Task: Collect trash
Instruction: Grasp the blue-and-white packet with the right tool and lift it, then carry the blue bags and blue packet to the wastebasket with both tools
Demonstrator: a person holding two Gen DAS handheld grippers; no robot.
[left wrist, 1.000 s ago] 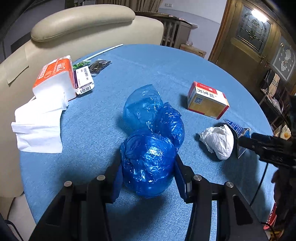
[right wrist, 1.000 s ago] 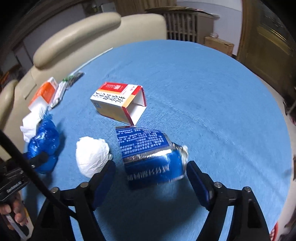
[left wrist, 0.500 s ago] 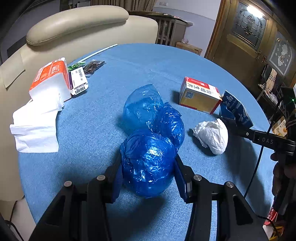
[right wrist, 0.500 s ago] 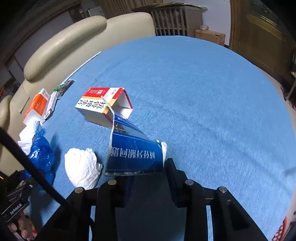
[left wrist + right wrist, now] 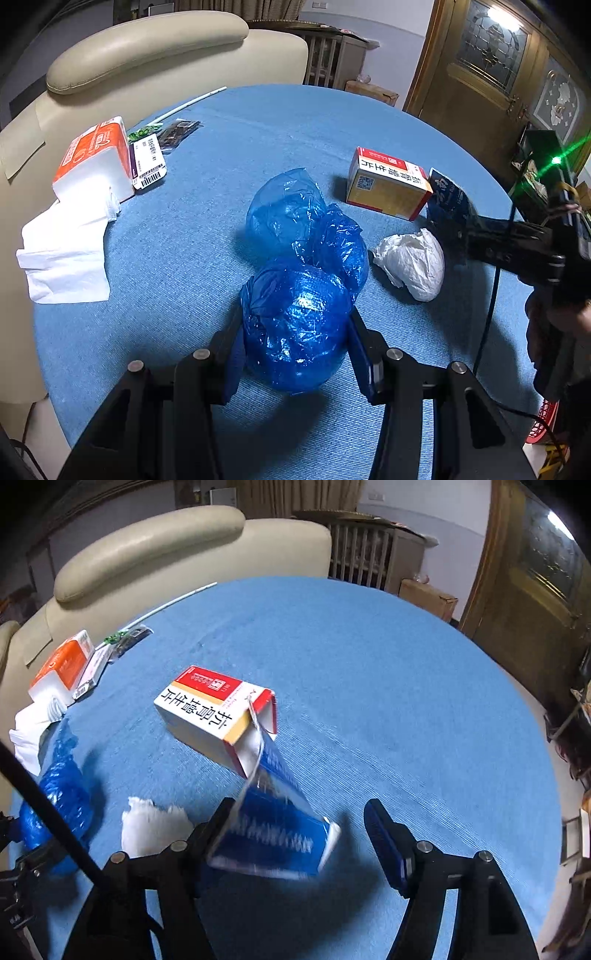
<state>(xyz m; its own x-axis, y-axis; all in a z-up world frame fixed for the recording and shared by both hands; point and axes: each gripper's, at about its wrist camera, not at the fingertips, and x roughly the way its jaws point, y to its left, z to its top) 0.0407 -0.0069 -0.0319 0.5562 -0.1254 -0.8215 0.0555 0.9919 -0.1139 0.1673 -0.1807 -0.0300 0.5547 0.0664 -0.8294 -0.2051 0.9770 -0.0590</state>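
Bench point(image 5: 236, 122): blue woven cloth cover, matt, fine ribbed weave. Bag point(image 5: 299, 317) at bench centre: thin blue plastic film, crinkled, glossy with bright glints. Just right of bag, wad point(image 5: 413, 258) of white paper, crumpled, matt. Beyond the wad, box point(image 5: 388, 182): smooth printed cardboard, slight sheen. Carton point(image 5: 273, 812): blue coated card, glossy, silvery lining inside. Left of bag, tissues point(image 5: 66, 251): soft white paper, matt. Armchair point(image 5: 147, 40) behind bench: cream leather-like, smooth, low sheen. Door point(image 5: 480, 74): varnished wood, patterned glass.
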